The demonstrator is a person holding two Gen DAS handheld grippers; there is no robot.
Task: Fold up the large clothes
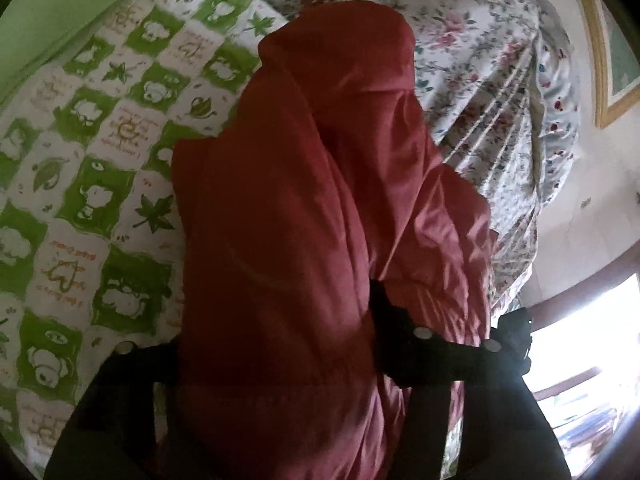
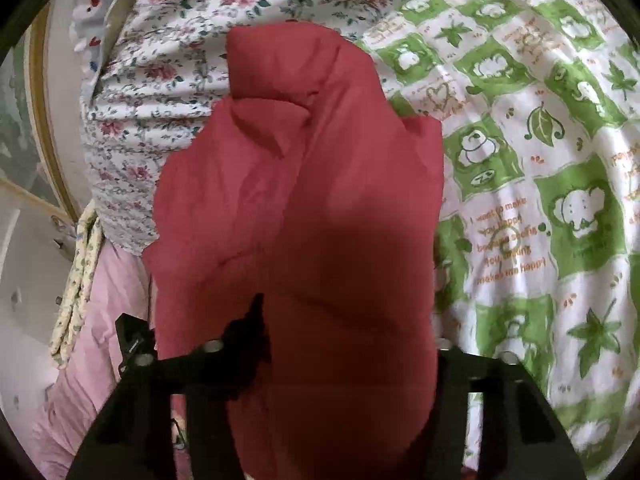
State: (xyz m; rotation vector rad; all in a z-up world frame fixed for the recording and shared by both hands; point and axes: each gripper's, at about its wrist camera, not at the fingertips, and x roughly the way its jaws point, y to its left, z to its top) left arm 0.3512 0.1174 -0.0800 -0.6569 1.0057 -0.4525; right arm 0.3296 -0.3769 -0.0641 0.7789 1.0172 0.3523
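A large red garment [image 1: 312,168] of thin shiny cloth lies bunched on the bed and runs away from me in both views. My left gripper [image 1: 280,320] is shut on its near end. One black finger [image 1: 382,304] presses into the cloth, and the other is mostly buried under the folds. In the right wrist view the same red garment [image 2: 304,184] fills the middle. My right gripper [image 2: 348,320] is shut on it too. Its left finger [image 2: 248,324] digs into the fabric, while the right finger is hidden behind the bulge of cloth.
The garment rests on a green-and-white animal-print quilt [image 1: 92,168] [image 2: 540,184]. A floral sheet [image 1: 472,40] [image 2: 160,80] is heaped beyond it. Pink bedding [image 2: 96,320] hangs at the bed's edge. A framed picture [image 1: 608,60] is on the wall, above a bright window [image 1: 580,360].
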